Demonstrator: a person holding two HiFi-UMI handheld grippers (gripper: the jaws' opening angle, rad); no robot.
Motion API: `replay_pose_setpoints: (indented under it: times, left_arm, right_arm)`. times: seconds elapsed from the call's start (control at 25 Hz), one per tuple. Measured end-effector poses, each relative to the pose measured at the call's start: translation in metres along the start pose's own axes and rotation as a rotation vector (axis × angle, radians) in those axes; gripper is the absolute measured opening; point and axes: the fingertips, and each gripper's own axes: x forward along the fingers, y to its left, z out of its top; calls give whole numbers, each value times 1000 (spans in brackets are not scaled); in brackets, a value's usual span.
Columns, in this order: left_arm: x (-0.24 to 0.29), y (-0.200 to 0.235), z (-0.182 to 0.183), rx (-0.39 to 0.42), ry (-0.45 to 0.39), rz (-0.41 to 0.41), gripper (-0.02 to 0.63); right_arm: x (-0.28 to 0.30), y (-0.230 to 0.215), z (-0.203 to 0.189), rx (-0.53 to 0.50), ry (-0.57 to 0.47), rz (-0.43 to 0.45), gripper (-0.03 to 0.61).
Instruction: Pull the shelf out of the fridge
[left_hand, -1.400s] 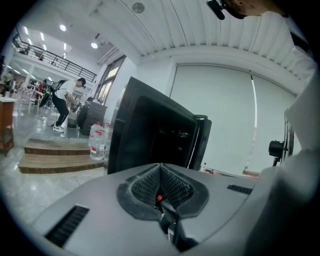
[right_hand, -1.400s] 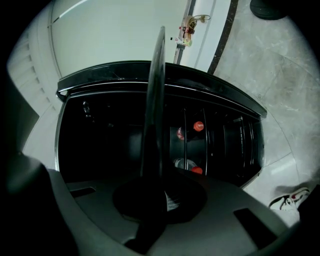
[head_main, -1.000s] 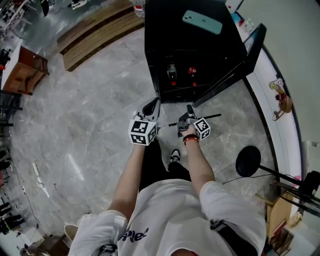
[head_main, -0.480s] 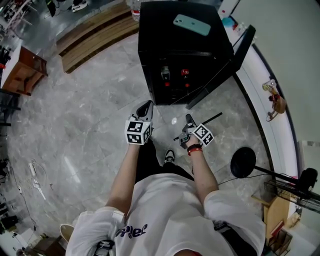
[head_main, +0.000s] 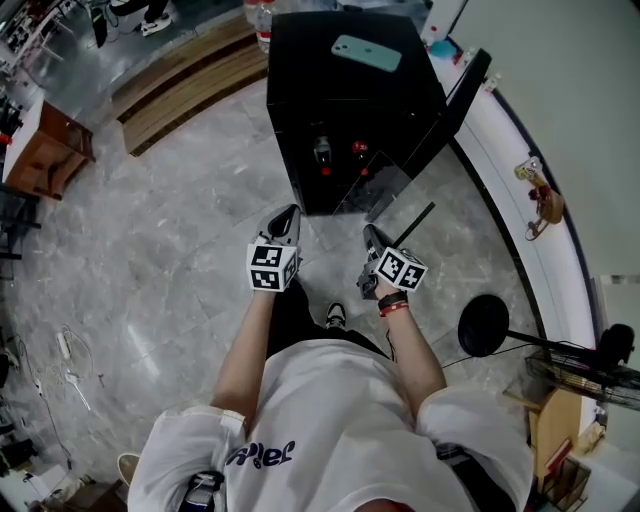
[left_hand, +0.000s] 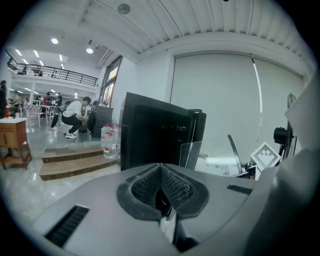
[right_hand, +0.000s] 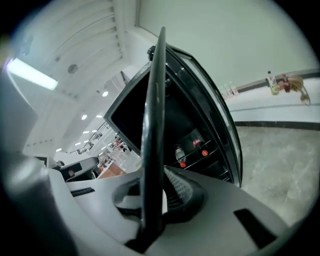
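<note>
The black fridge (head_main: 340, 110) stands with its door (head_main: 455, 95) swung open; two red-capped bottles (head_main: 340, 155) lie inside. The glass shelf (head_main: 385, 192) with a black front bar (head_main: 415, 225) hangs outside the fridge, tilted. My right gripper (head_main: 370, 238) is shut on that bar, which crosses the right gripper view as a dark upright strip (right_hand: 154, 125) between the pads. Left of it, my left gripper (head_main: 287, 217) is shut and holds nothing; its closed pads (left_hand: 161, 186) point at the fridge (left_hand: 155, 135).
A mint phone (head_main: 365, 53) lies on top of the fridge. Wooden steps (head_main: 185, 65) and water bottles (left_hand: 109, 142) are to the left behind it. A white ledge (head_main: 520, 190) curves along the right, with a black round stand base (head_main: 485, 325) on the floor. My foot (head_main: 335, 316) is below the grippers.
The fridge has drawn further from the grippers as I backed away. The shelf bar in the right gripper has swung from lying crosswise to pointing steeply toward the fridge.
</note>
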Motion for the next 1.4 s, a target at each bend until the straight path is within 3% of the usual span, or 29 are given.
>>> replay_pose_setpoints:
  times: [0.36,0.84,1.4]
  left_arm:
    - [-29,-4,22,-18,-48,33,17]
    - [-65,-10,72,37,-139,67,17]
    - [-85,-37,131,109,-251,67,17]
  right_arm:
    - [-29,43,44,-240,-50,-19,23]
    - [-71,114,113,-457,-209,13,23]
    - [-107,155,156,-676,-335,-21,23]
